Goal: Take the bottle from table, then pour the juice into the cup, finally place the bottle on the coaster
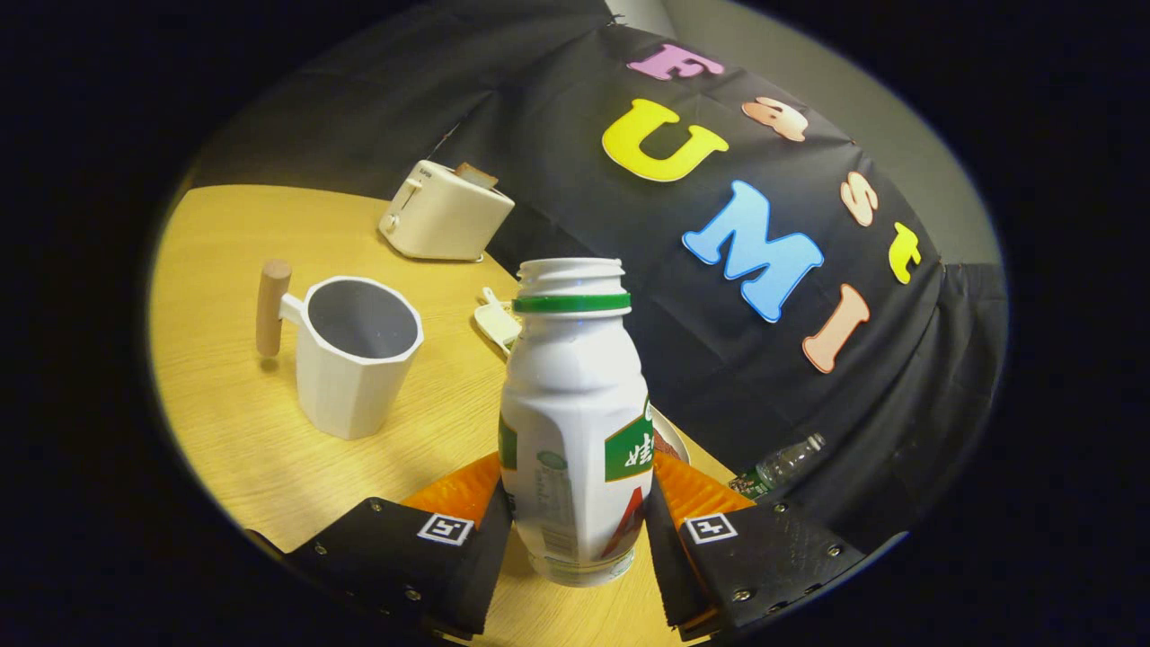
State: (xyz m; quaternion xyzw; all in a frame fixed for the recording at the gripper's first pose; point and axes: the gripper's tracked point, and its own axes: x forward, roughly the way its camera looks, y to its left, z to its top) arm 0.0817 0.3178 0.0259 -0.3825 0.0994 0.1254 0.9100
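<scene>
Claw point(575, 526): closed on the bottle; both fingers press its lower body, one on each side; a square marker tag shows on each finger.
Bottle point(575, 422): white plastic, uncapped, open threaded neck with a green ring below it; label with green and red print on the body; held between the fingers, close to upright with a slight tilt; whether the base touches the tabletop or sits just above it cannot be told.
Cup point(357, 359): white, faceted, grey inside; stands upright on the tabletop to the left of the bottle and beyond the left finger, apart from both; wooden handle point(272, 307) on its far left side; contents cannot be seen.
Tabletop point(234, 422): light wood grain, round edge; carries cup and toaster.
Toaster point(444, 214): cream, at the far edge of the tabletop beyond the cup, against the black cloth wall; a slice of bread stands in its slot.
Small white item point(497, 320): lies on the tabletop just behind the bottle's shoulder, partly hidden; kind cannot be told.
Round rim point(672, 438): a pale edge shows just right of the bottle, behind the right finger; mostly hidden; cannot be identified.
Clear bottle point(780, 467): lies off to the right by the cloth, well apart from the claw.
</scene>
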